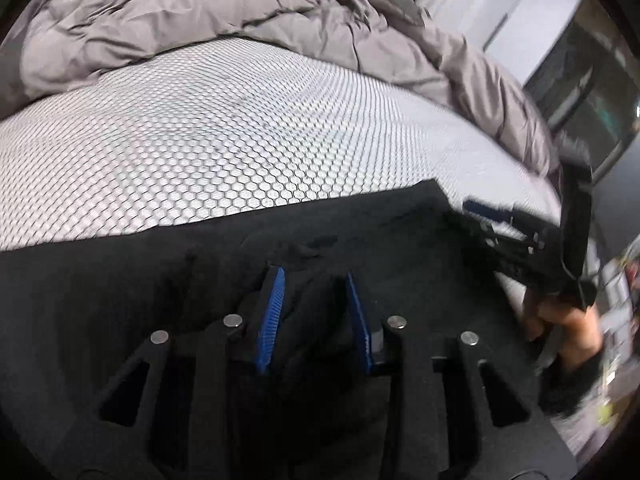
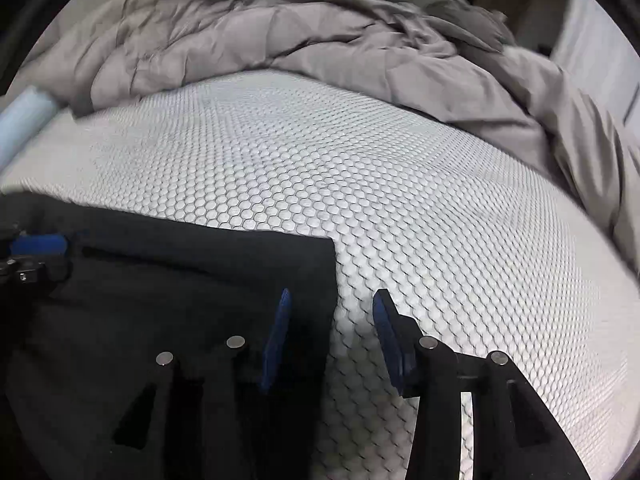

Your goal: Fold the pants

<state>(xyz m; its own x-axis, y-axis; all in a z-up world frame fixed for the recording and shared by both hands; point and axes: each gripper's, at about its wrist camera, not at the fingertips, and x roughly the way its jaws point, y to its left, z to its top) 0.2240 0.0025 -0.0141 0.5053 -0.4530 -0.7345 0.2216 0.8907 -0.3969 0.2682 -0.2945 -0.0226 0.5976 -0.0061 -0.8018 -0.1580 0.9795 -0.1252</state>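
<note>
Black pants lie flat on the honeycomb-patterned mattress, near its front edge. My left gripper hovers over the pants with its blue-padded jaws apart and black fabric between them, not pinched. My right gripper is open at the pants' right edge: the left finger is over the fabric, the right finger over bare mattress. The right gripper also shows in the left wrist view, and the left gripper at the left edge of the right wrist view.
A crumpled grey duvet is piled along the far side and right of the bed. A pale blue roll lies at the far left. A dark window and white wall stand beyond the bed's right side.
</note>
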